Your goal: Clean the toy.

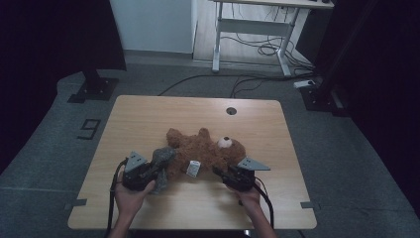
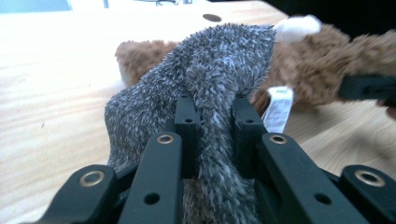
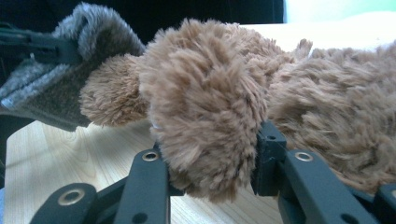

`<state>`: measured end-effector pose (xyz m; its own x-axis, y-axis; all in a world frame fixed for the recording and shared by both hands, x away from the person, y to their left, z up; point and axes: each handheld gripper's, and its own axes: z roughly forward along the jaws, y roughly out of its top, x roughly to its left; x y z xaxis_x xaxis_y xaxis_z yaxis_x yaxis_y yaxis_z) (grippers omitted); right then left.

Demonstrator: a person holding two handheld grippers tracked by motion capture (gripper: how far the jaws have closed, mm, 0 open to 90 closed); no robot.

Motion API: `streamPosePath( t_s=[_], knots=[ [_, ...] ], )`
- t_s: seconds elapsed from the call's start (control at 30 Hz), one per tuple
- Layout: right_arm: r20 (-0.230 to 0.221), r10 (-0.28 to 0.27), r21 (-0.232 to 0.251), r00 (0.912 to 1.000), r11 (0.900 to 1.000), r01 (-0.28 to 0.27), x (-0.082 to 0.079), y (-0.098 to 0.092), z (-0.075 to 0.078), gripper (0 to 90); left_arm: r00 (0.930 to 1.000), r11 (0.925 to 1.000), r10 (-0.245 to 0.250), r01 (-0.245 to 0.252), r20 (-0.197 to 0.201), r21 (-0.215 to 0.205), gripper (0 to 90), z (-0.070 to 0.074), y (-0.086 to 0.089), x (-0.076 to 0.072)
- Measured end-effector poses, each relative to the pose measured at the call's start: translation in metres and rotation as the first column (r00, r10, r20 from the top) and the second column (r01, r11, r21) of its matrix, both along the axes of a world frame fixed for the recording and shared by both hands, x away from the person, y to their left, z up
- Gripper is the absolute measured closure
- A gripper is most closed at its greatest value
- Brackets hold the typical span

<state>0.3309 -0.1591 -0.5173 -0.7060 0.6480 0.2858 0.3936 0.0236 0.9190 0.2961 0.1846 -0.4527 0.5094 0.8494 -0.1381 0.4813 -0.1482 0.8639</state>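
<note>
Black jaws of the left gripper [image 2: 212, 135] nearest the lens, pinching a fold of fuzzy grey fabric [image 2: 210, 79]. Beneath: pale wooden table [image 1: 148, 119] with a round cable hole [image 1: 231, 110] near the far edge; around it grey carpet, loose cables on the floor, a white desk frame [image 1: 247, 34] at the back, dark curtains on both sides. Brown plush teddy bear [image 1: 203, 148] lying near the table's middle, toward the person's edge, shaggy fur, pale muzzle [image 1: 225, 143], white sewn-in tag [image 1: 193, 168] on its near side. Grey fabric [image 1: 161, 161] draped over the bear's left end, raised off the table. Right gripper [image 3: 210, 154] clamped on 1 furry brown limb [image 3: 205, 116] of the bear. 2 hands in from the bottom edge: left hand [image 1: 131, 191] at the left gripper [image 1: 148, 173], right hand [image 1: 247, 193] at the right gripper [image 1: 223, 176], both pointing inward toward the bear.
</note>
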Motion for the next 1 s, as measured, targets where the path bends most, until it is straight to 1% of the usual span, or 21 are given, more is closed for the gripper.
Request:
streamPosePath(
  t_s=[0.03, 0.13, 0.23, 0.3, 0.33, 0.37, 0.43, 0.47, 0.53, 0.63, 0.67, 0.7, 0.73, 0.77, 0.8, 0.83, 0.87, 0.9, 0.93, 0.97, 1.0],
  knots=[
    [0.000, 0.000, 0.000, 1.0000, 1.000, 0.000, 0.000, 0.000, 0.000, 64.5, 1.0000, 1.0000, 0.000, 0.000, 0.000, 0.000, 76.0, 0.000, 0.000, 0.000],
    [-0.001, -0.001, 0.004, 1.0000, 1.000, 0.001, 0.000, 0.000, 0.000, 64.5, 0.9997, 0.9997, -0.026, 0.026, -0.005, 0.004, 75.9, 0.005, -0.006, 0.005],
    [-0.001, -0.001, 0.008, 1.0000, 1.000, 0.001, 0.001, 0.000, 0.000, 64.5, 0.9990, 0.9990, -0.045, 0.045, -0.001, 0.006, 75.9, 0.013, -0.014, 0.012],
    [-0.002, -0.001, 0.010, 1.0000, 1.000, 0.001, 0.002, 0.000, 0.000, 64.5, 0.9984, 0.9983, -0.057, 0.057, 0.001, 0.008, 75.9, 0.016, -0.021, 0.016],
    [-0.002, -0.001, 0.010, 1.0000, 1.000, 0.001, 0.002, 0.000, 0.000, 64.5, 0.9984, 0.9983, -0.057, 0.057, 0.001, 0.008, 76.0, 0.016, -0.021, 0.016],
    [-0.003, -0.002, 0.014, 1.0000, 1.000, 0.002, 0.002, 0.000, 0.000, 64.5, 0.9976, 0.9975, -0.069, 0.069, 0.004, 0.013, 75.9, 0.018, -0.029, 0.019],
    [-0.003, -0.002, 0.014, 1.0000, 1.000, 0.002, 0.002, 0.000, 0.000, 64.5, 0.9964, 0.9962, -0.084, 0.084, 0.003, 0.021, 76.0, 0.019, -0.038, 0.022],
    [-0.003, -0.002, 0.014, 1.0000, 1.000, 0.002, 0.002, 0.000, 0.000, 64.5, 0.9964, 0.9962, -0.084, 0.084, 0.003, 0.021, 76.0, 0.019, -0.038, 0.022],
    [-0.004, -0.002, 0.014, 1.0000, 1.000, 0.002, 0.002, 0.000, 0.000, 64.5, 0.9949, 0.9945, -0.101, 0.101, -0.002, 0.028, 76.0, 0.019, -0.048, 0.024],
    [-0.015, -0.006, 0.024, 0.9999, 1.000, 0.006, 0.002, -0.001, 0.000, 64.5, 0.9891, 0.9885, -0.147, 0.147, -0.012, 0.034, 76.0, 0.017, -0.069, 0.031],
    [-0.015, -0.008, 0.028, 0.9999, 1.000, 0.008, 0.001, 0.000, -0.001, 64.4, 0.9891, 0.9885, -0.147, 0.147, -0.012, 0.034, 76.0, 0.017, -0.069, 0.031],
    [-0.015, -0.009, 0.032, 0.9998, 0.999, 0.010, 0.001, 0.000, -0.001, 64.5, 0.9852, 0.9844, -0.170, 0.171, -0.025, 0.043, 76.0, 0.013, -0.080, 0.034],
    [-0.015, -0.009, 0.032, 0.9998, 0.999, 0.010, 0.001, 0.000, -0.001, 64.5, 0.9852, 0.9844, -0.170, 0.171, -0.025, 0.043, 76.0, 0.013, -0.080, 0.034],
    [-0.015, -0.010, 0.032, 0.9998, 0.999, 0.010, 0.001, 0.000, -0.001, 64.5, 0.9838, 0.9830, -0.176, 0.177, -0.035, 0.047, 76.0, 0.009, -0.085, 0.037],
    [-0.019, -0.015, 0.036, 0.9997, 0.999, 0.016, 0.000, 0.000, -0.002, 64.5, 0.9795, 0.9784, -0.188, 0.193, -0.072, 0.073, 76.0, -0.003, -0.095, 0.042],
    [-0.022, -0.017, 0.038, 0.9996, 0.999, 0.018, -0.001, 0.000, -0.002, 64.5, 0.9780, 0.9767, -0.190, 0.197, -0.087, 0.085, 76.0, -0.009, -0.098, 0.044],
    [-0.021, -0.019, 0.038, 0.9996, 0.999, 0.019, -0.001, 0.000, -0.003, 64.5, 0.9766, 0.9750, -0.193, 0.202, -0.095, 0.093, 76.1, -0.014, -0.100, 0.045],
    [-0.018, -0.020, 0.033, 0.9996, 0.999, 0.021, -0.002, 0.000, -0.003, 64.6, 0.9766, 0.9750, -0.193, 0.202, -0.095, 0.093, 76.2, -0.014, -0.100, 0.045],
    [-0.018, -0.025, 0.030, 0.9995, 0.999, 0.025, -0.003, 0.000, -0.002, 64.9, 0.9765, 0.9751, -0.196, 0.204, -0.091, 0.088, 76.3, -0.020, -0.098, 0.044],
    [-0.016, -0.027, 0.027, 0.9995, 0.999, 0.027, -0.003, 0.000, -0.002, 65.2, 0.9765, 0.9751, -0.196, 0.204, -0.091, 0.088, 76.3, -0.020, -0.098, 0.044],
    [-0.016, -0.027, 0.028, 0.9995, 0.999, 0.028, -0.003, -0.001, -0.002, 65.5, 0.9765, 0.9763, -0.196, 0.203, -0.090, 0.076, 76.4, -0.022, -0.094, 0.043]
  ],
)
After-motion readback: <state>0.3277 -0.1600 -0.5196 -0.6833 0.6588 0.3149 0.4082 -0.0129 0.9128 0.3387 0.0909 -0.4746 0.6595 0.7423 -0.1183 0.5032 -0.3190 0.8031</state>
